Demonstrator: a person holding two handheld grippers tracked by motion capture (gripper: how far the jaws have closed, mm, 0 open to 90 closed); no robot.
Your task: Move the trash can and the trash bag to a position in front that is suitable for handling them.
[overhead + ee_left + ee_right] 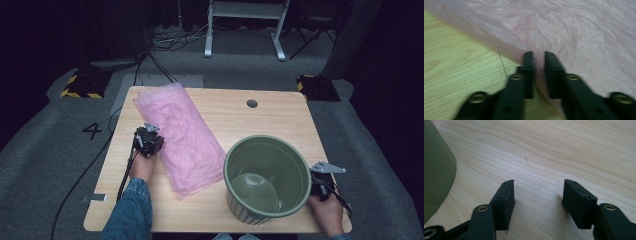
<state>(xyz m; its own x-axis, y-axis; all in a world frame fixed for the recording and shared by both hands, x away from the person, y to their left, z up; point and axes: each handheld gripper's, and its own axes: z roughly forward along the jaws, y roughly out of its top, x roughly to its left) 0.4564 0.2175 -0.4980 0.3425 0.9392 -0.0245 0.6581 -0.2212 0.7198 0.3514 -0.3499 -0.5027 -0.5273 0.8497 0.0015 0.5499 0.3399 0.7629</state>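
Note:
A folded pink plastic bag [180, 135] lies aslant across the left half of the wooden table [280, 115]. My left gripper [148, 141] sits at its left edge. In the left gripper view the jaws stand almost together with the bag's [574, 32] thin pink edge pinched between them at the left gripper [539, 53]. A green ribbed pot [267, 175] stands upright and empty at the front right. My right gripper [322, 182] rests just to its right, low over the wood. Its jaws are open at the right gripper [537, 183] with bare table [549, 145] between them and the pot's wall [434, 170] at the left.
A small round hole [252, 103] pierces the tabletop near the far edge. Cables trail over the grey carpet at the left, by a painted "4" [92, 131]. Yellow-black striped blocks [80, 85] and a white frame [245, 25] stand beyond the table.

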